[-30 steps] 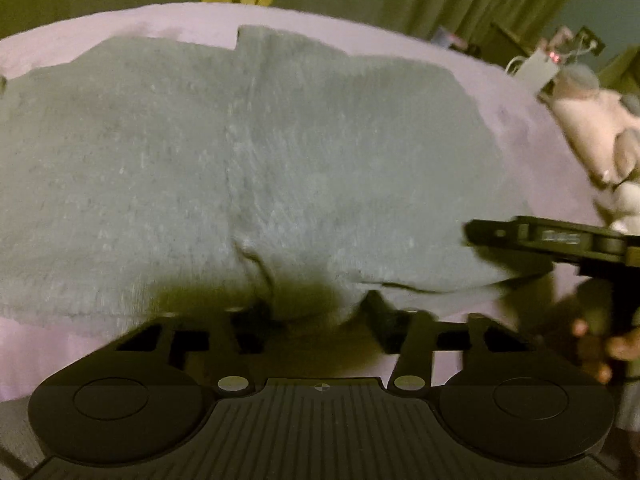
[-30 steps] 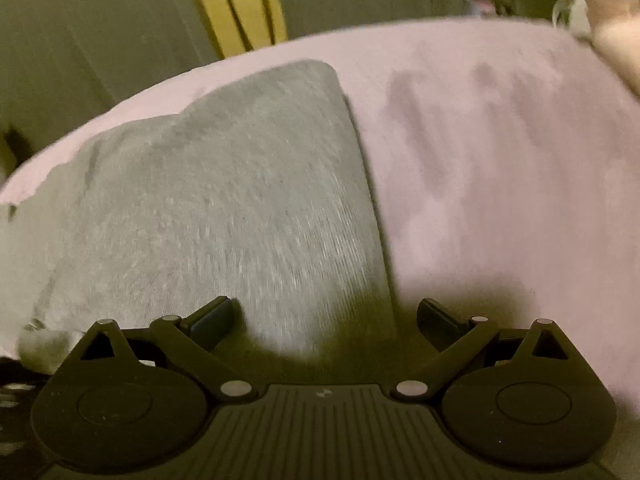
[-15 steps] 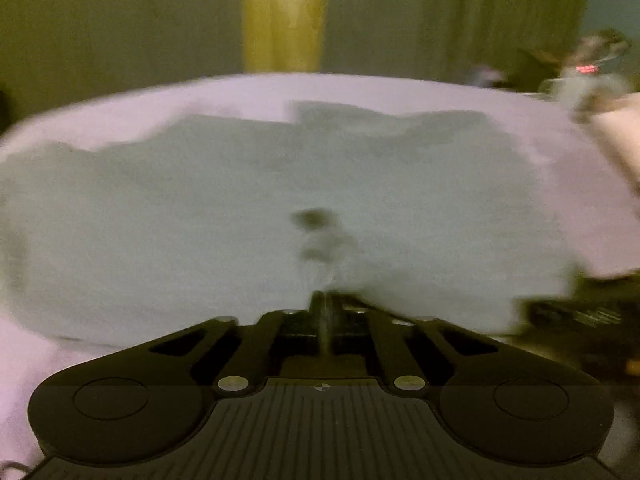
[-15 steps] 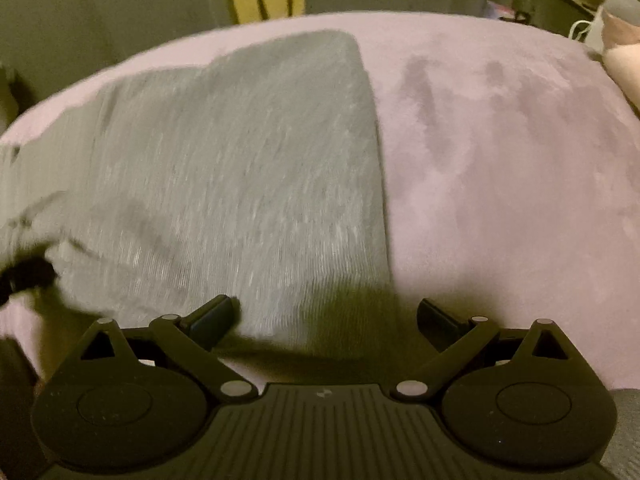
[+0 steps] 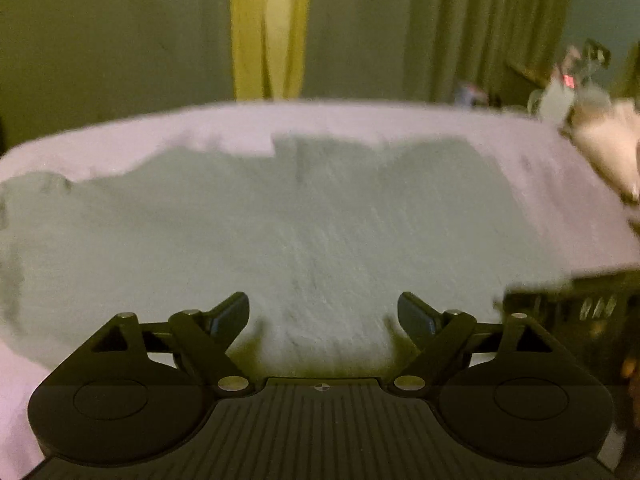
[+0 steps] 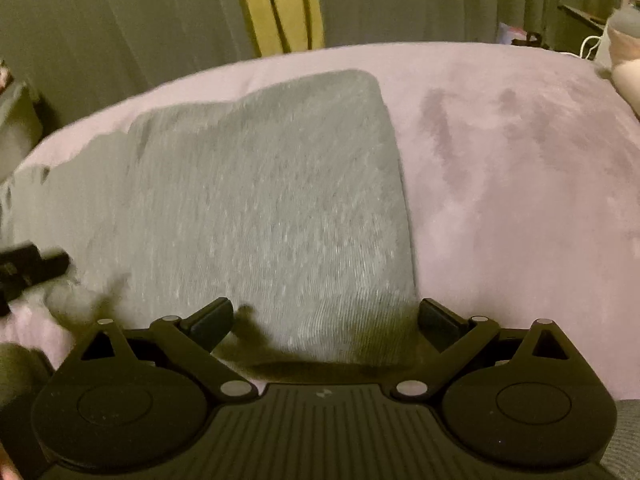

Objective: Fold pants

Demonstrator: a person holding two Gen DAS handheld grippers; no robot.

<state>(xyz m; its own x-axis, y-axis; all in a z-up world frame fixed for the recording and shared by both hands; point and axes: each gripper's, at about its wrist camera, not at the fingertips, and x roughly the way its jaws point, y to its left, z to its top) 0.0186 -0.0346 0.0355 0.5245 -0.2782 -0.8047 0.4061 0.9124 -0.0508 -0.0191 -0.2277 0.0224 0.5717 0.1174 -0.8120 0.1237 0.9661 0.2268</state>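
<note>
Surface: pale lilac plush bedspread, broad and soft, serving as the folding table.
Garment: grey ribbed knit pants, laid flat across the middle of the bedspread, long side running left to right in the left wrist view; the right-hand end shows a clean rounded edge in the right wrist view, probably a fold line.
Far edge: a stepped notch where two layers do not quite match; the fold looks uneven there.
Left claw: left gripper has just been opening; jaws now stand wide apart above the near edge of the cloth, nothing between them, no fabric pinched.
Right claw: right gripper also spread wide, poised over the near right corner of the pants, holding nothing; its right finger sits just past the cloth's edge.
Why so held: both claws tilt down at the near hem, one toward each end, likely so a next pinch can carry that edge over evenly.
Stage, judged: one fold laid, garment released, another fold not yet begun.
Background: green curtains with a yellow strip; cream soft toy at far right, well apart from the pants.
Image quality: motion blur, fine weave unclear.
</note>
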